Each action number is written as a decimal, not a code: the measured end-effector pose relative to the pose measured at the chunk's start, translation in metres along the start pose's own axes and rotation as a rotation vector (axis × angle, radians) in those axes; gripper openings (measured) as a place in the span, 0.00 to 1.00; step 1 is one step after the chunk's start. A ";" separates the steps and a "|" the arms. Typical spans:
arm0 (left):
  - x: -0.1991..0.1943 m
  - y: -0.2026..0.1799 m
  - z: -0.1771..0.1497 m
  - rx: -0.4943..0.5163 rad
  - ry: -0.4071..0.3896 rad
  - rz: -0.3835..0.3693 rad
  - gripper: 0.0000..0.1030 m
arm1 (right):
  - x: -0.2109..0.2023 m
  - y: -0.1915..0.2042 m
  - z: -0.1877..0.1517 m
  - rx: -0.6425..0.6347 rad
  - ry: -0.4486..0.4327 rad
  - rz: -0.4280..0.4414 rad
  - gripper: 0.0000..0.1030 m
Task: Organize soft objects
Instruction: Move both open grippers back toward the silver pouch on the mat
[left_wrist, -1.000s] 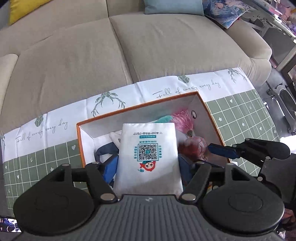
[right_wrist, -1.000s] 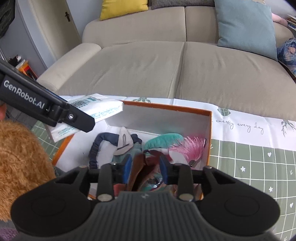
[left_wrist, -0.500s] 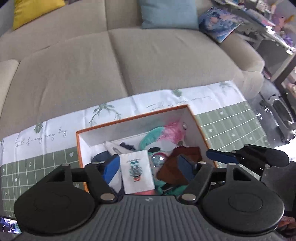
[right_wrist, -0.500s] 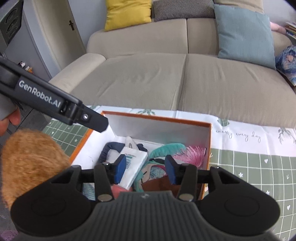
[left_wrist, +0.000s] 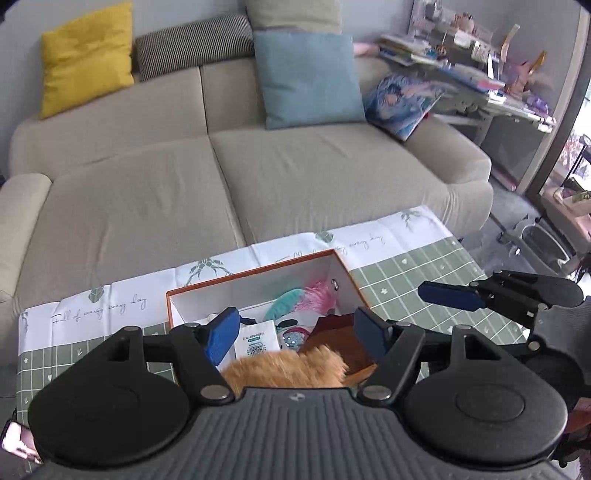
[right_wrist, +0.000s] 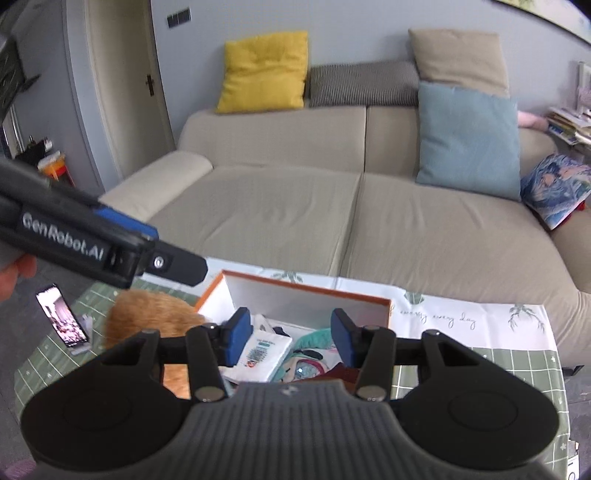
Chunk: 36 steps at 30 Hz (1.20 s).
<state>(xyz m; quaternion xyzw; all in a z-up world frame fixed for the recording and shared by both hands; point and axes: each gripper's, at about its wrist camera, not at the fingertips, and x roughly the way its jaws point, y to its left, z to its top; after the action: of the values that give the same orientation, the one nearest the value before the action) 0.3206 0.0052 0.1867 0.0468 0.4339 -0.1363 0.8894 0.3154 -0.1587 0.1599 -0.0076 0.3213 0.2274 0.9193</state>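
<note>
We're seeing the beige sofa (left_wrist: 221, 177) filling 12 o'clock, and the orange box (left_wrist: 258, 275) sitting at 6 on the green tablecloth (left_wrist: 413, 266). We're holding left gripper (left_wrist: 295, 332) spread wide with nothing gripped, above the white packet (left_wrist: 256, 341) and fluffy toy (left_wrist: 284, 369). Right gripper (right_wrist: 291, 339) jaws have just been opening, nothing pinched.

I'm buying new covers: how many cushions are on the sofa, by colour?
Yellow cushion: 1
Striped cushion: 1
Beige cushion: 1
Light blue cushion: 1
Blue printed cushion: 1
Total: 5
</note>
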 end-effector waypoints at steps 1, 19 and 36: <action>-0.007 -0.003 -0.004 -0.003 -0.014 0.004 0.81 | -0.010 0.003 -0.001 0.001 -0.015 0.001 0.50; -0.077 -0.067 -0.125 0.070 -0.230 0.021 0.81 | -0.127 0.054 -0.120 -0.082 -0.239 -0.086 0.55; -0.048 -0.081 -0.257 -0.041 -0.299 0.017 0.80 | -0.116 0.059 -0.242 0.014 -0.090 -0.165 0.56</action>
<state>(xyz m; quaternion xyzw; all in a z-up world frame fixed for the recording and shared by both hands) 0.0745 -0.0112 0.0683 0.0112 0.2991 -0.1254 0.9459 0.0686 -0.1921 0.0445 -0.0173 0.2795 0.1487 0.9484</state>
